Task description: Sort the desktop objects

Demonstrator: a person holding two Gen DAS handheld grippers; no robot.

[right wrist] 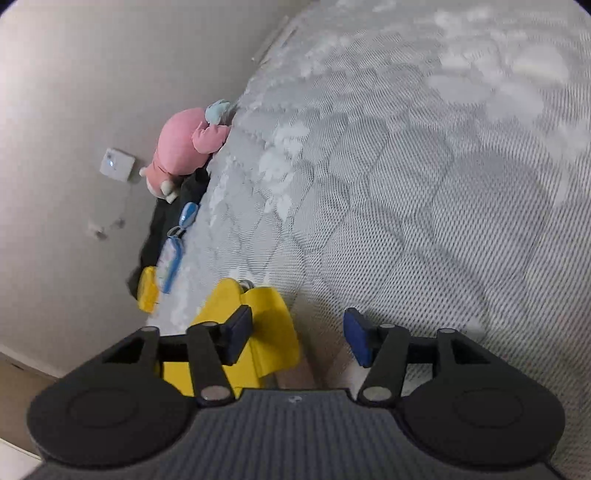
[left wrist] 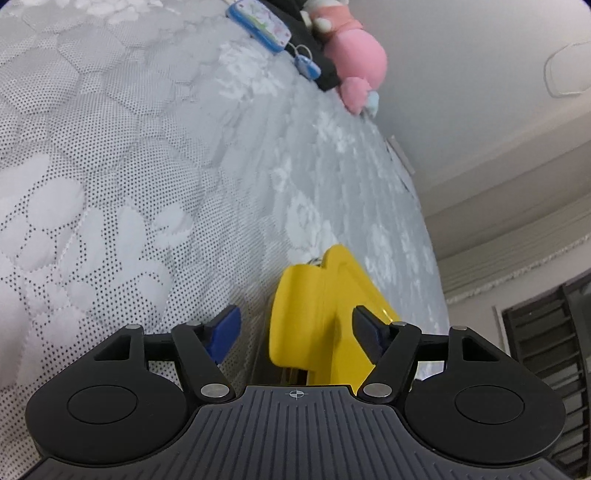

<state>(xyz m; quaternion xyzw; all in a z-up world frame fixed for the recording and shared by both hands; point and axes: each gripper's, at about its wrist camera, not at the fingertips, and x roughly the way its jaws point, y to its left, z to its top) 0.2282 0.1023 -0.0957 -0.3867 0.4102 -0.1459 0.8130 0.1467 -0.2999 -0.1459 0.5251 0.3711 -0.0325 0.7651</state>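
Yellow clip (left wrist: 310, 325) lies on the quilted mattress (left wrist: 147, 166) between open tongs (left wrist: 295, 332).

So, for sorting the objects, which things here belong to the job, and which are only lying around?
Belonging to the job:
- big yellow plastic piece, between the open fingers of the left gripper
- right gripper, open beside it
- blue case with its small blue tag
- small yellow item

Only lying around:
- pink plush toy
- dark cloth
- wall socket
- quilted mattress
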